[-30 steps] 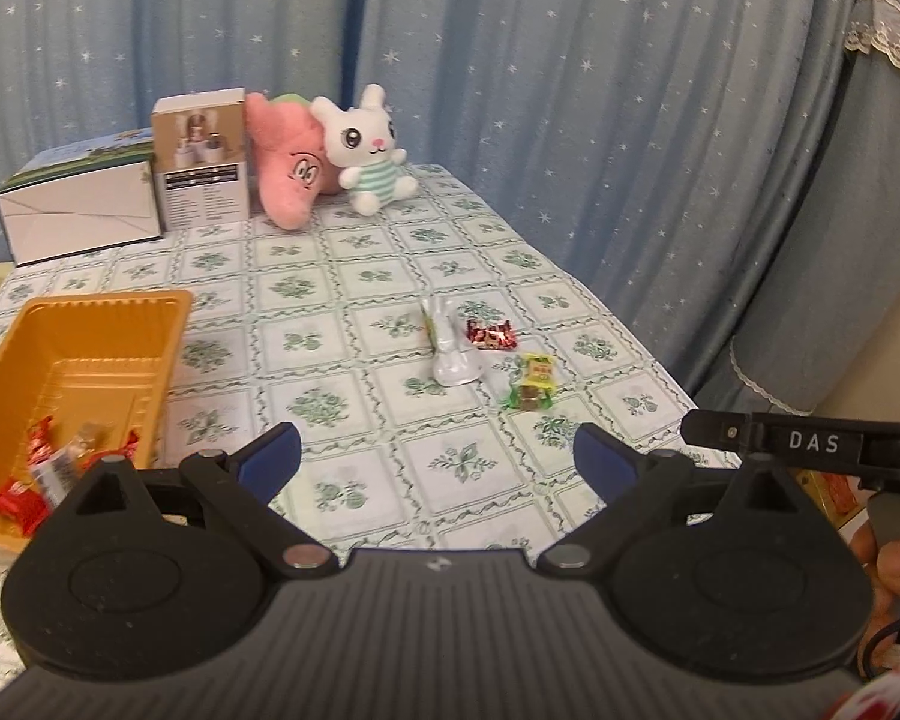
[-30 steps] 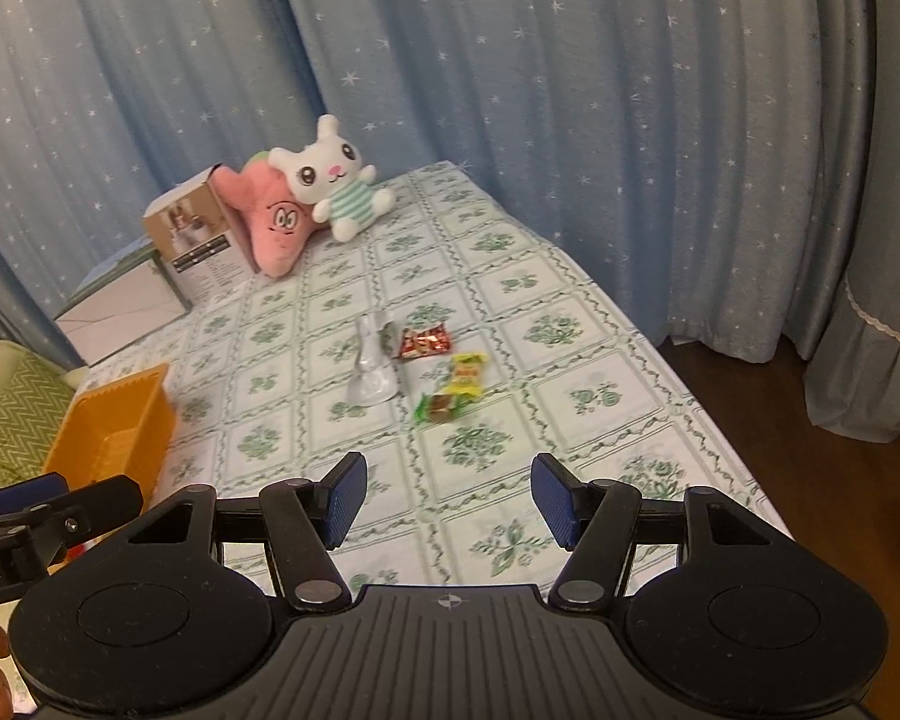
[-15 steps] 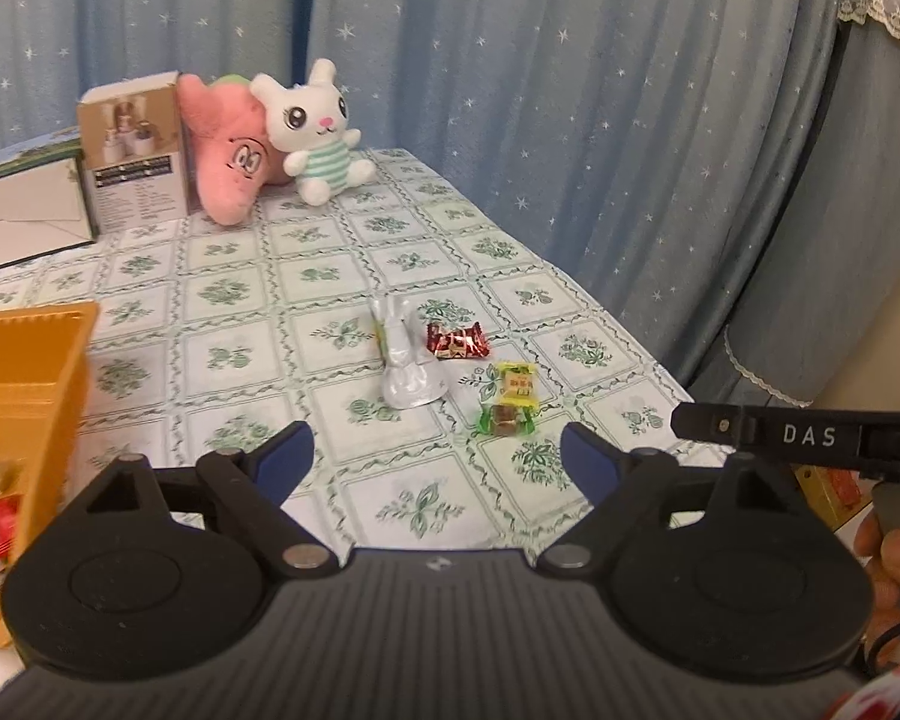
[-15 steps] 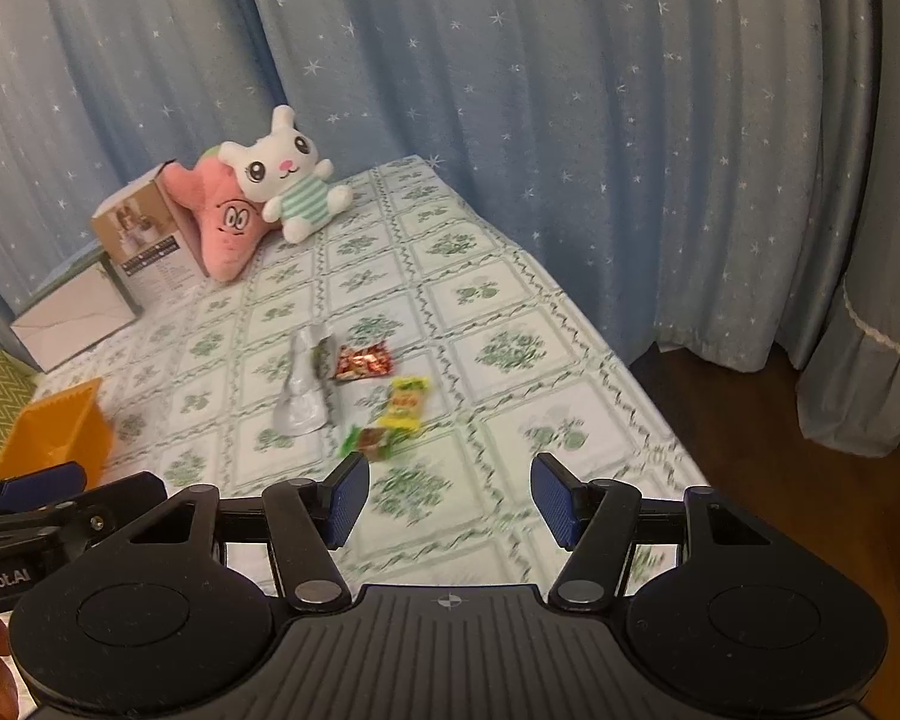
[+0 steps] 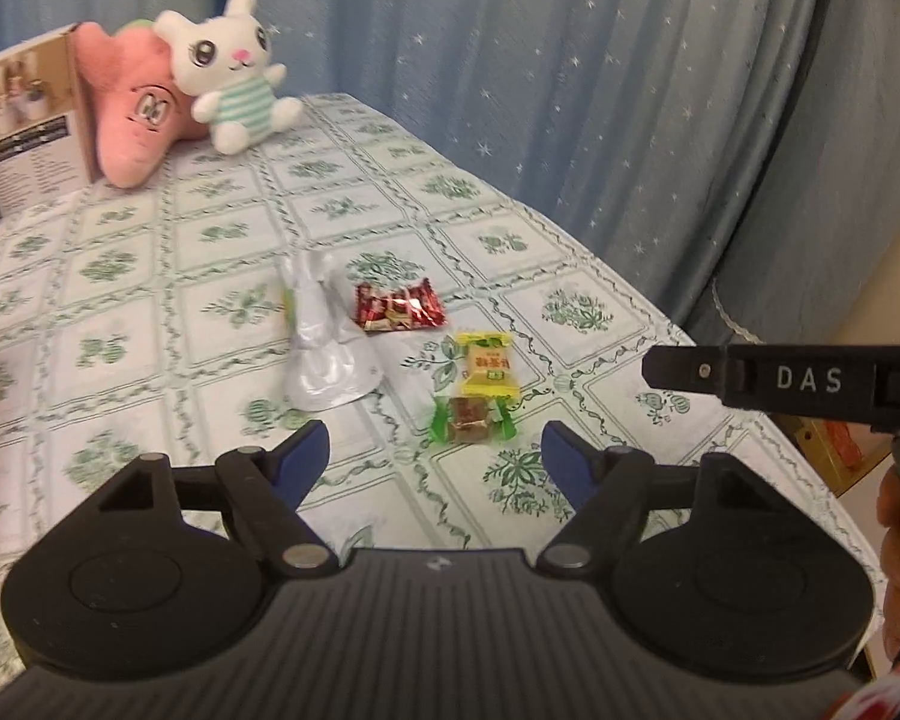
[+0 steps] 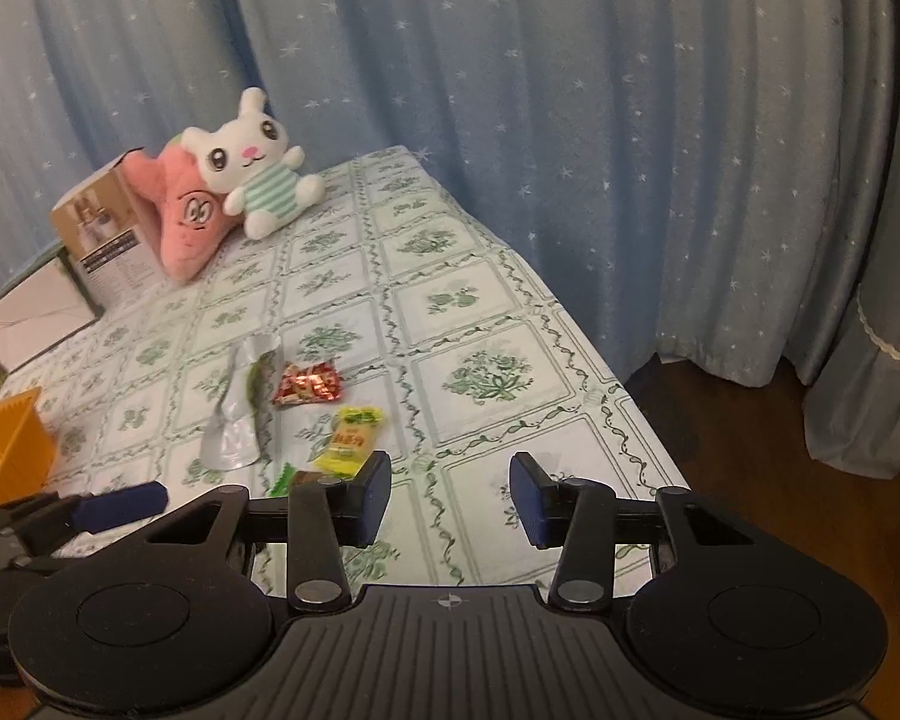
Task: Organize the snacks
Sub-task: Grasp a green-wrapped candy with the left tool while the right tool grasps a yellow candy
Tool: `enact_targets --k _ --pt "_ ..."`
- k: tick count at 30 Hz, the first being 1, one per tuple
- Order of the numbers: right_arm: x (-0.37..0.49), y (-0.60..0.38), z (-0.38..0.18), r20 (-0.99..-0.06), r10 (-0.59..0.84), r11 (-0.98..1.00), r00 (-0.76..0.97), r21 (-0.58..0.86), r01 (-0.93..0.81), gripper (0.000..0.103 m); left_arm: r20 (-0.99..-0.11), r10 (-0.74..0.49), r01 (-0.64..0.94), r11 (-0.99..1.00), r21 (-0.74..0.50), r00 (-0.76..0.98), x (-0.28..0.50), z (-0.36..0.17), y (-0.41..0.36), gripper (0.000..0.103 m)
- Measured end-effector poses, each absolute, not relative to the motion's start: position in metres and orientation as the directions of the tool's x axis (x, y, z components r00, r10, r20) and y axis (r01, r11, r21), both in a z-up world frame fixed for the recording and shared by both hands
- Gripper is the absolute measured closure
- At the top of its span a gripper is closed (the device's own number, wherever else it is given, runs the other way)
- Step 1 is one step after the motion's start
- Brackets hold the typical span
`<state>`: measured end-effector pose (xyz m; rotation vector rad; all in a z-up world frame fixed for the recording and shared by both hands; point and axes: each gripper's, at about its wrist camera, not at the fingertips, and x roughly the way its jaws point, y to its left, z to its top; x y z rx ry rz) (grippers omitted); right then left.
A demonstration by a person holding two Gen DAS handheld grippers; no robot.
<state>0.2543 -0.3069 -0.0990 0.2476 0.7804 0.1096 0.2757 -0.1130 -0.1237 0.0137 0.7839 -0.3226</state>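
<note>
Floral-clothed table (image 5: 498, 234) — silver pouch (image 5: 321, 354), red wrapper (image 5: 399, 307), yellow candy (image 5: 487, 367), plush toys (image 5: 234, 69), box (image 5: 27, 120), orange basket (image 6: 9, 450).

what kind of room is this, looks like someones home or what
Probably a home room, maybe a bedroom or living space. A table with a floral tablecloth stands against blue star-print curtains, with a white bunny plush and pink carrot plush at its far end and wrapped snacks lying loose.

Readable text: "DAS", white capitals, on my right gripper (image 5: 810, 384), seen from my left wrist. Print on the yellow candy wrapper (image 5: 487, 367) and brown carton (image 5: 27, 138): too small to read.
</note>
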Motion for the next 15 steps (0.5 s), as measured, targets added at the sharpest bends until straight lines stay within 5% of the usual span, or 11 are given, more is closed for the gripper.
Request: enact_targets --k 8,15 --pt "0.263 -0.325 -0.112 -0.694 0.12 0.964 0.71 0.251 0.083 0.058 -0.701 -0.299 0.334 0.938 -0.092 0.648 0.299 -0.145 -0.14 0.038" --pt "0.269 -0.325 -0.118 -0.707 0.111 0.967 0.698 0.24 0.089 0.058 -0.709 -0.27 0.335 0.941 -0.049 0.652 0.306 -0.156 -0.144 0.074"
